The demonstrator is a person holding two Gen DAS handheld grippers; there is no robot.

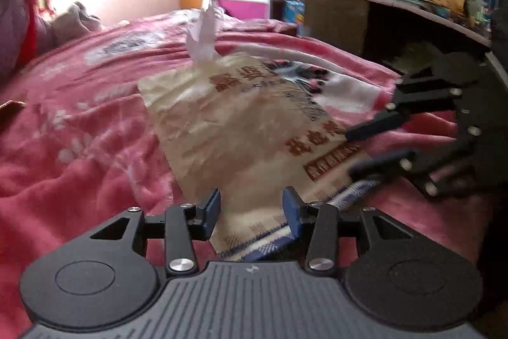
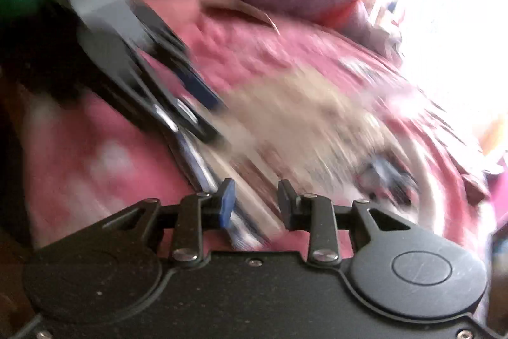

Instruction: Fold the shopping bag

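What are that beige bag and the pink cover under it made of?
The shopping bag looks like thin, matte crinkly plastic or coated paper: it shows sharp creases and printed brown lettering. The pink blanket looks like soft plush fleece: fuzzy nap and rounded folds.

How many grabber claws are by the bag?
2. The left gripper sits at the bag's near edge; the right gripper reaches in from the right side.
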